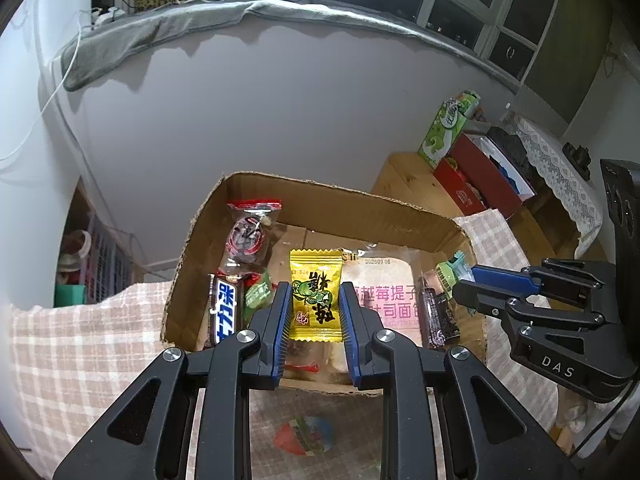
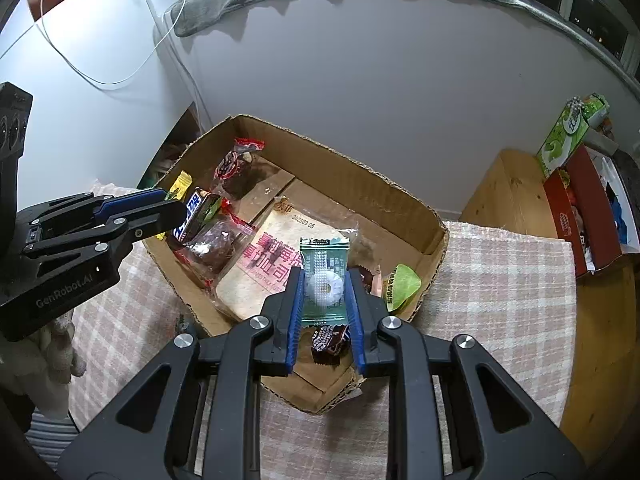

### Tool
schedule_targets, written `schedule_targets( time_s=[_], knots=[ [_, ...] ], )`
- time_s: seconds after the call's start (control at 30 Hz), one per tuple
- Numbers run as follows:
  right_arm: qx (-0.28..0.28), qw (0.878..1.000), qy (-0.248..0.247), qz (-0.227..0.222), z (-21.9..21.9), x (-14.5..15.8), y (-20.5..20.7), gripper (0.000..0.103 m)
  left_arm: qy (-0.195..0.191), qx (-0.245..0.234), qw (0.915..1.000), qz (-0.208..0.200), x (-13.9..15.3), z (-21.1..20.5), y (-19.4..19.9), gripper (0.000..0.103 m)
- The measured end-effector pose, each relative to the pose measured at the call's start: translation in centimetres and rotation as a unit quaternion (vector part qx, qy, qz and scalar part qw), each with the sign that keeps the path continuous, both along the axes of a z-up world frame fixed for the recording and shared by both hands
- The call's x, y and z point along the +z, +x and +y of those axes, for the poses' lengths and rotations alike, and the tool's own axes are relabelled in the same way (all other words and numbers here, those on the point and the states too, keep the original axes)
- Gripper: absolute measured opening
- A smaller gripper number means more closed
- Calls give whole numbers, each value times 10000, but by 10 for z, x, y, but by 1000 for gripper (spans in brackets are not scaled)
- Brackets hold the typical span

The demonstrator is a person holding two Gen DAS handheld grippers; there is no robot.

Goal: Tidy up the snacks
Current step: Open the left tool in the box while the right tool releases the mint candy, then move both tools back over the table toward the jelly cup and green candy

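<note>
Checked cloth (image 2: 500, 280) underneath, both grippers pinching. Left gripper (image 1: 314, 312) clamps a yellow packet (image 1: 316, 296), right gripper (image 2: 325, 300) a mint (image 2: 325, 288), over the box (image 2: 360, 184) just ahead. Thin wrappers could slip and miss the box.

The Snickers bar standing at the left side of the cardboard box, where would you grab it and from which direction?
Take the Snickers bar across its narrow width near the upper end, coming from above. It stands on end against the cardboard box wall, with a green packet crowding its lower part, so only the top looks free.
</note>
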State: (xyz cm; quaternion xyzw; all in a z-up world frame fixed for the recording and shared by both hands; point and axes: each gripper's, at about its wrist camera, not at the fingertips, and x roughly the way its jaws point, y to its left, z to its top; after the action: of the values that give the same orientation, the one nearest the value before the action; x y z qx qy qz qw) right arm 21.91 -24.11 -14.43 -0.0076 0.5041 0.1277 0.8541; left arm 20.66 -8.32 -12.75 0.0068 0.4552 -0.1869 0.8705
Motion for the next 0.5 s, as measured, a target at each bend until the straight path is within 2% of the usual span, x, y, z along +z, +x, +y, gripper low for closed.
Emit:
schedule_targets(
  time_s=[0.03, 0.07, 0.1, 0.17, 0.27, 0.5],
  knots=[
    [13, 10000, 22, -4, 0, 0, 0, 22, 42, 18, 10000, -1, 1, 0, 0, 30],
    [33, 10000, 40, 0, 0, 0, 0, 27, 59, 35, 10000, -1, 1, 0, 1, 45],
    [9, 10000, -19, 9, 0, -1, 0, 31, 66, 59, 10000, -26, 2, 1, 0, 55],
    [-36, 9999, -94, -83, 0, 1, -2, 59, 87, 93, 9999, -86, 4, 2, 0, 55],
    [-88, 9997, -162, -162, 0, 3, -3, 70, 81, 125, 9999, -88, 6, 5, 1, 55],
    [-117, 9996, -238, -113, -2, 2, -3, 71, 92, 162, 9998, -94, 6, 8, 0, 55]
  ],
)
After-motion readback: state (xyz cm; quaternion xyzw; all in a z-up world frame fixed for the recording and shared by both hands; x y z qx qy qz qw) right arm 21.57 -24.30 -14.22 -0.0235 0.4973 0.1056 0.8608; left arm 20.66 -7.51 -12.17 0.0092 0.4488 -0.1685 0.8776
